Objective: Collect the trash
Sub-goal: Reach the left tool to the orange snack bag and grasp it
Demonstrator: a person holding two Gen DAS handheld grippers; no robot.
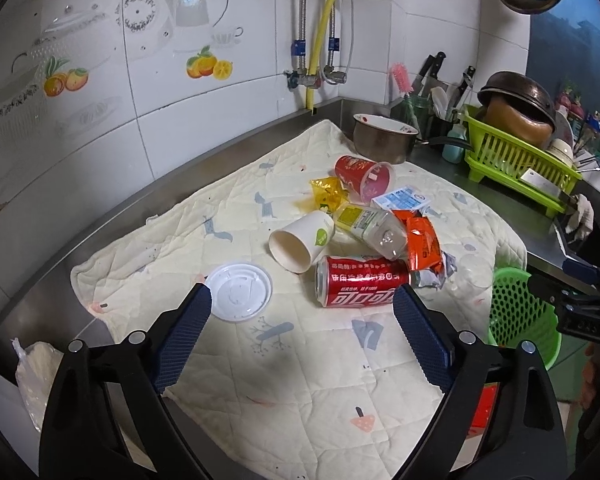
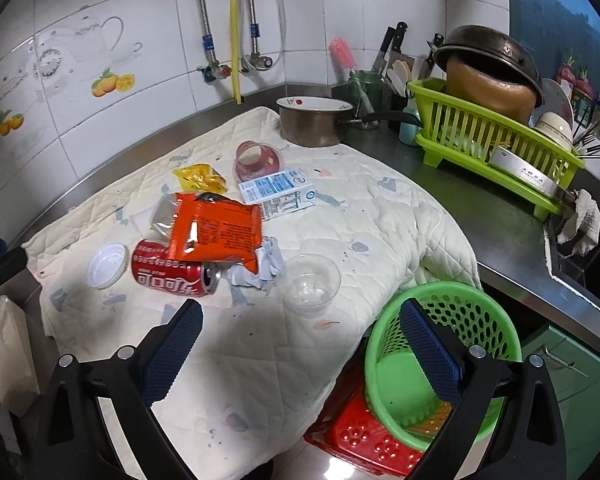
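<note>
Collect trash, state of progress: we judge it barely begun. The green basket (image 2: pixel 440 364), standing on a red stool (image 2: pixel 364 440) off the desk's near right edge, looks empty as far as we see into it. All trash we can count lies on the quilt (image 1: pixel 300 380) that covers the desk (image 2: pixel 480 208): red can (image 1: pixel 360 286) on its side, white lid (image 1: pixel 238 292), paper cup (image 1: pixel 300 242) tipped over, small bottle (image 1: pixel 370 228), orange wrapper (image 2: pixel 216 232), crumpled paper (image 2: pixel 260 270), clear cup (image 2: pixel 310 284), yellow wrapper (image 1: pixel 326 196), milk carton (image 2: pixel 276 192) and red tub (image 1: pixel 364 178) toward the far edge. Our left gripper (image 1: pixel 302 310) hangs over the quilt, jaws wide, nothing between them, can and lid just ahead. Our right gripper (image 2: pixel 300 330) is likewise spread and empty, one finger over the basket. Left to do: every item.
</note>
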